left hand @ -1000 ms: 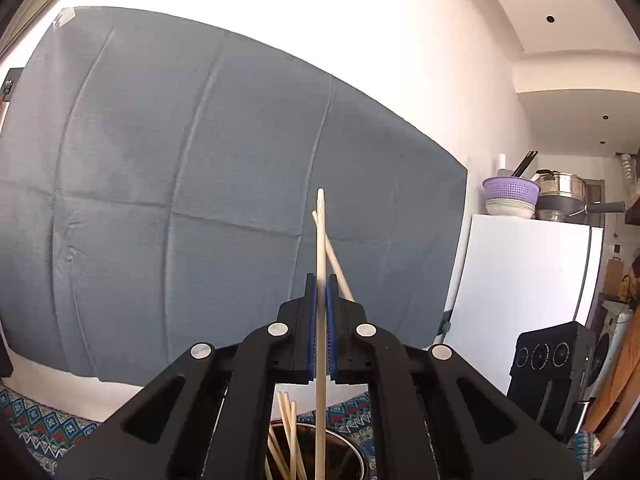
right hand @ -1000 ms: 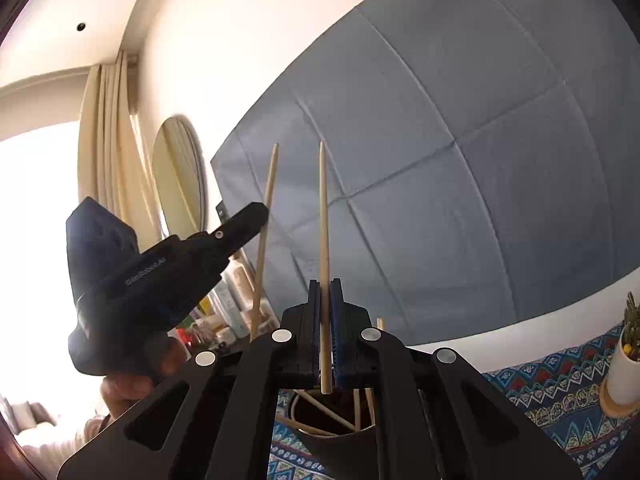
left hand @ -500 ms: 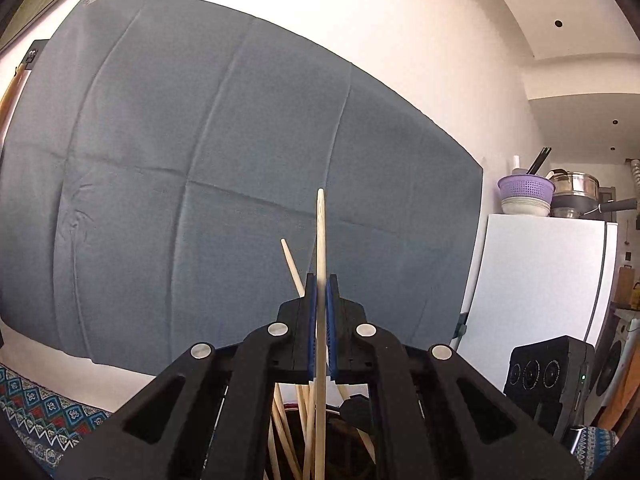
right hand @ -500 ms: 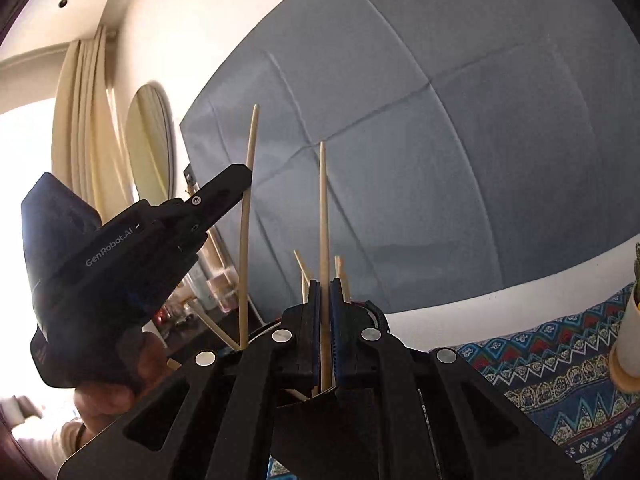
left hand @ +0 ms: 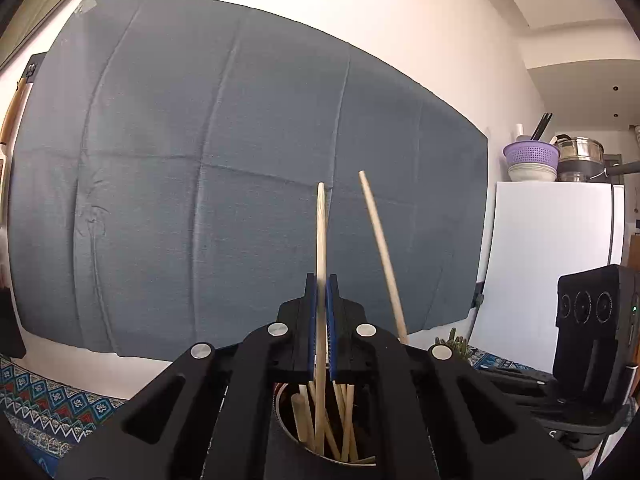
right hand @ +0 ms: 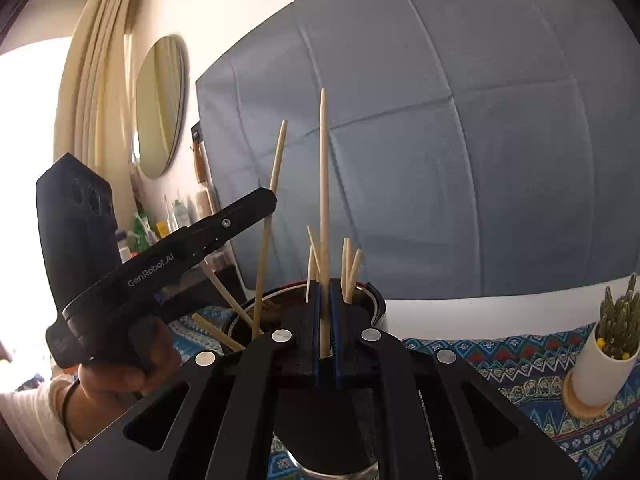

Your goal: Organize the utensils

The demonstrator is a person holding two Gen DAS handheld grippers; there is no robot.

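Two chopsticks are going into the holder at once: the left chopstick (left hand: 321,240) stands upright, pinched between the narrow blue pads of the left gripper (left hand: 321,304), its lower end already down inside the holder (left hand: 280,404) among approx half a dozen loose sticks (left hand: 344,420); the right chopstick (right hand: 324,200) is pinched the same way in the right gripper (right hand: 325,312), tip up, lower end hidden behind the jaws so can't tell if it has entered the cup yet. From the right wrist view the left gripper (right hand: 264,204) reaches in from the left w/ its stick slanting over the rim of the holder (right hand: 372,300), and other sticks fan out of the cup at mixed angles. Both pairs of fingers are closed tight on wood, no gap showing. Risks as I judge them: two tools crowd one small opening, so jaws could knock each other or the rim & tip the cup; a stick let go while leaning may wedge across the others or flip out onto the patterned cloth (right hand: 500,364); pushing down against the tangled bundle could lever a loose one out. A potted cactus (right hand: 618,320) sits well off to the right, near the cloth edge, not in the way
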